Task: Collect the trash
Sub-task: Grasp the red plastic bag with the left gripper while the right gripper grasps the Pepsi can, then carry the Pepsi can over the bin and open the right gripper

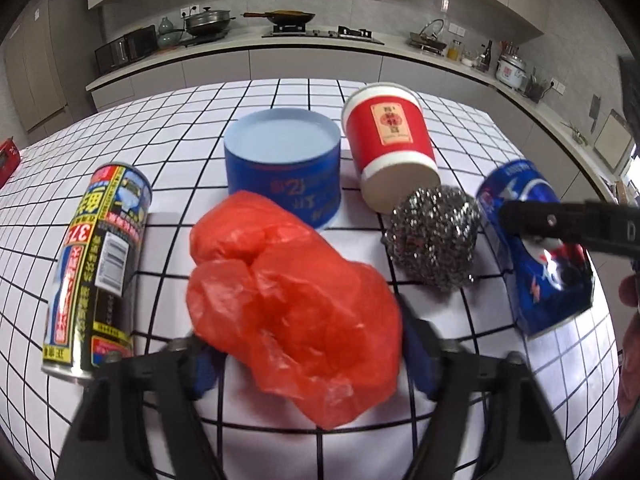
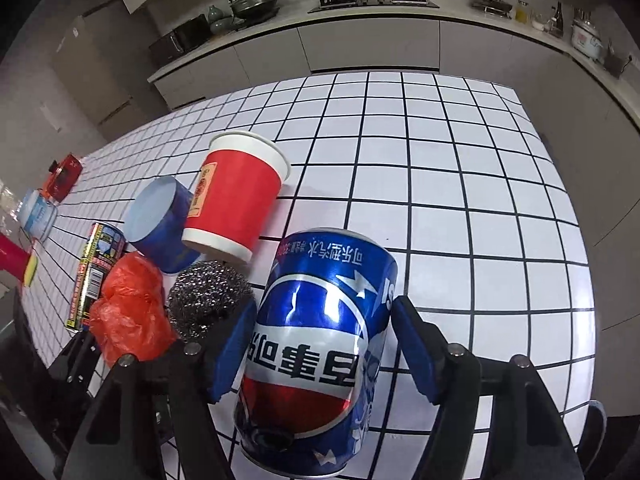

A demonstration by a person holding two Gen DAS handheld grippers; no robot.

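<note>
On the checked table (image 1: 460, 360), a tall can (image 1: 100, 256) lay leftmost. The left gripper (image 1: 308, 344) pinched a red plastic bag (image 1: 296, 308). Beside a steel scourer (image 1: 434, 236), the right gripper (image 2: 324, 344) closed on a blue soda can (image 2: 320, 344).

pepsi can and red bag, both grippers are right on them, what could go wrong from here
1. The blue cola can is dented and tilted between the right gripper pads; it could crumple further or slip out.
2. The red plastic bag is soft and loose, so the left gripper may pinch only a fold.
3. The steel wool ball sits right between both targets and could snag or get dragged along.
</note>
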